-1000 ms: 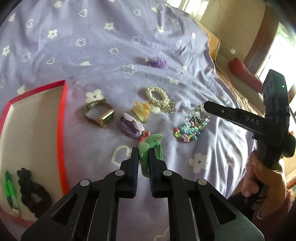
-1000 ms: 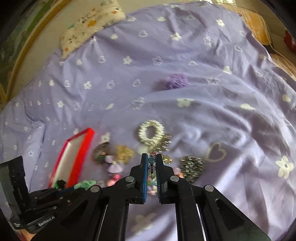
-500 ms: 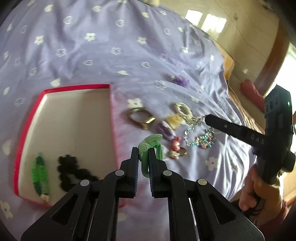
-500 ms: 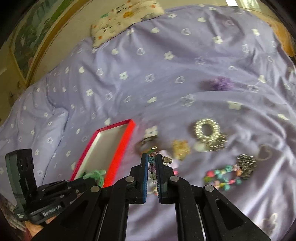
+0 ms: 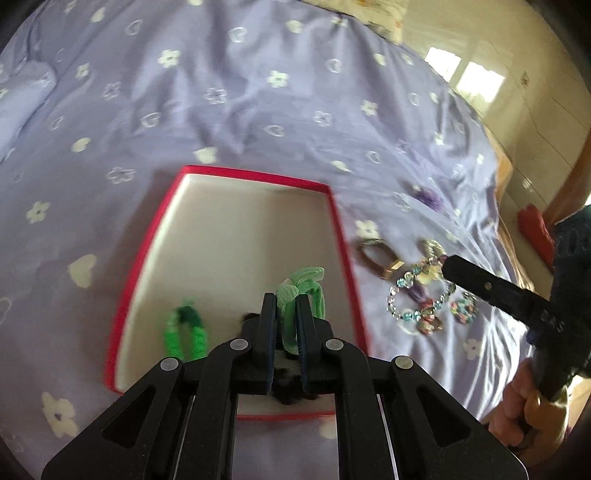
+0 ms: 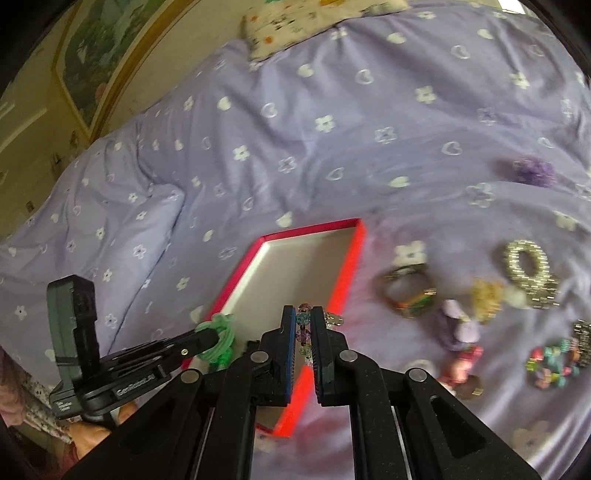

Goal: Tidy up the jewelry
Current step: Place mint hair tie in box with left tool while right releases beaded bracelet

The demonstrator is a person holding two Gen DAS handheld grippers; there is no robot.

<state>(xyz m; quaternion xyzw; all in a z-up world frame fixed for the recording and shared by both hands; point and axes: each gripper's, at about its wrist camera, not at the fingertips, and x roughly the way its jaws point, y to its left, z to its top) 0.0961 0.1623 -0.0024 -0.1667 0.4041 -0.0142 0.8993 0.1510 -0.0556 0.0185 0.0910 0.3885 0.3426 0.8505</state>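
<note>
You're working over a bed spread with a lilac cotton sheet [image 5: 229, 110] printed with white flowers and hearts, rumpled into soft folds. At its head lies a cream patterned pillow [image 6: 317, 22], and beside it on the yellowish wall hangs a gold-framed green picture [image 6: 99, 62]. Cream panelled cupboard doors [image 5: 546, 122] reflect bright window light, with a red cushion [image 5: 535, 232] below them.

Daylight entered from bright windows [image 5: 465, 83] at upper right, leaving soft shadows on the bedspread [image 5: 229, 103]. Both fisheye views bent strongly toward dark corners. Motion blur smeared the scattered jewelry [image 6: 480, 317].
</note>
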